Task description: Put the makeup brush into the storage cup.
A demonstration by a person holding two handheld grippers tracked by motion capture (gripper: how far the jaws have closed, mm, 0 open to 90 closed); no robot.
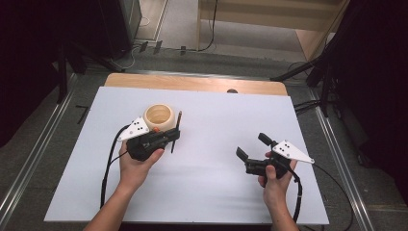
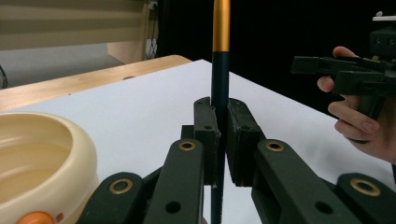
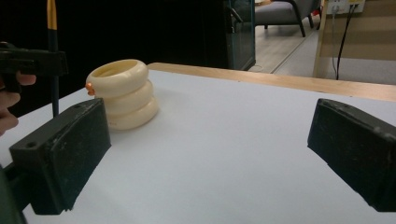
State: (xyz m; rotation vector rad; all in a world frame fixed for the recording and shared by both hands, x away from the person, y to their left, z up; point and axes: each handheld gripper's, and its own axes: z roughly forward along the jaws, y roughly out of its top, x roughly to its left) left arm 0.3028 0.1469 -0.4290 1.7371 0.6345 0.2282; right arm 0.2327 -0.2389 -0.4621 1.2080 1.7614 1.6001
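the left gripper (image 2: 219,140) is clenched on a slim dark pen (image 2: 219,79), held upright just beside the cream ringed holder (image 1: 158,117) on the white table (image 1: 216,183). the right gripper (image 1: 254,147) hangs released, well apart. the grip sits low on the pen, so i judge it could pivot between the pads and strike the holder's rim rather than drop inside.

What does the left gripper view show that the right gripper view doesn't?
Left gripper view: the left gripper with its jaws shut on the pen, gripping its dark barrel upright below a gold band, and the cream holder's hollow inside from close by.

Right gripper view: the right gripper with its jaws wide apart and nothing between them, and the holder's ribbed side, like three stacked rings.

Both: the white table, the holder, the pen, and the opposite hand's gripper farther off.
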